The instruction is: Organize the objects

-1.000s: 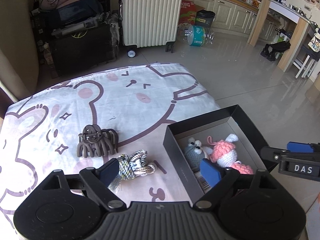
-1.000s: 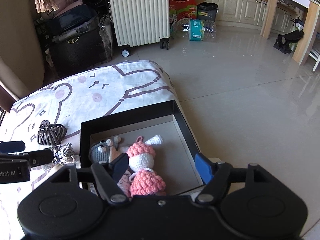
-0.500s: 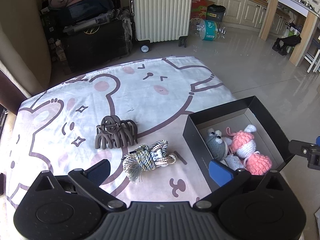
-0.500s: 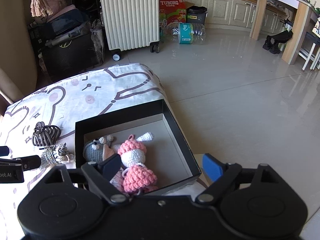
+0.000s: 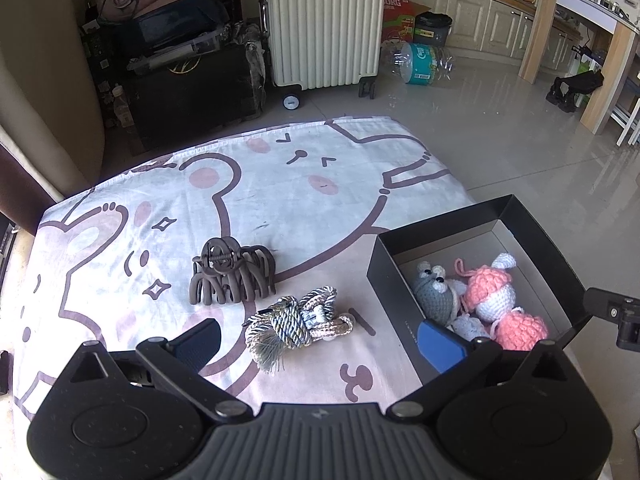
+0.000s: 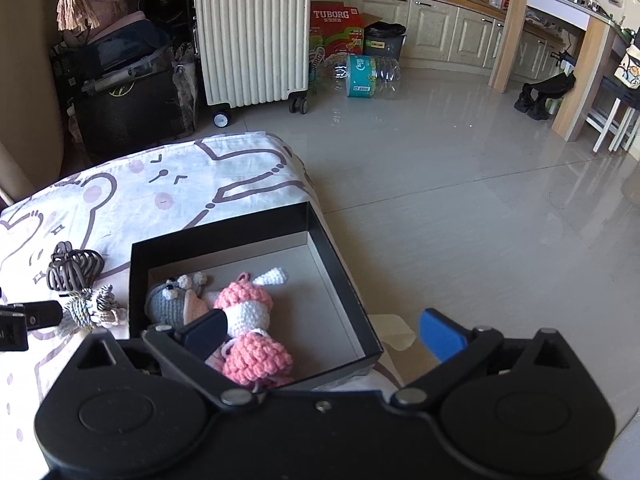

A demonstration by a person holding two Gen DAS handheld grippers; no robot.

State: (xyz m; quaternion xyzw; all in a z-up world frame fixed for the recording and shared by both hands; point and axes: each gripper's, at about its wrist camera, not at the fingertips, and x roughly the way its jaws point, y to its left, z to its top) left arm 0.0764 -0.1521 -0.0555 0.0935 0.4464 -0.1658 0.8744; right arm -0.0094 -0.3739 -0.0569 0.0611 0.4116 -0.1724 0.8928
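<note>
Bear-print table (image 5: pixel 248 184) half tidied
Crocheted toys (image 5: pixel 488 296) fill the black box (image 5: pixel 532 224); hair claw (image 5: pixel 232 276), cord knot (image 5: pixel 300 316) remain. Left gripper (image 5: pixel 320 338) wide, right gripper (image 6: pixel 324 330) opening, both empty.

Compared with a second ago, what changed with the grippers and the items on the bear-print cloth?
Left gripper spread wide and drew back from the braided rope tassel, which lies free. Right gripper has jaws opening above the pink crocheted doll, holding nothing. Unchanged: brown plastic hair claw on the cloth; grey crocheted mouse in the black cardboard box.
</note>
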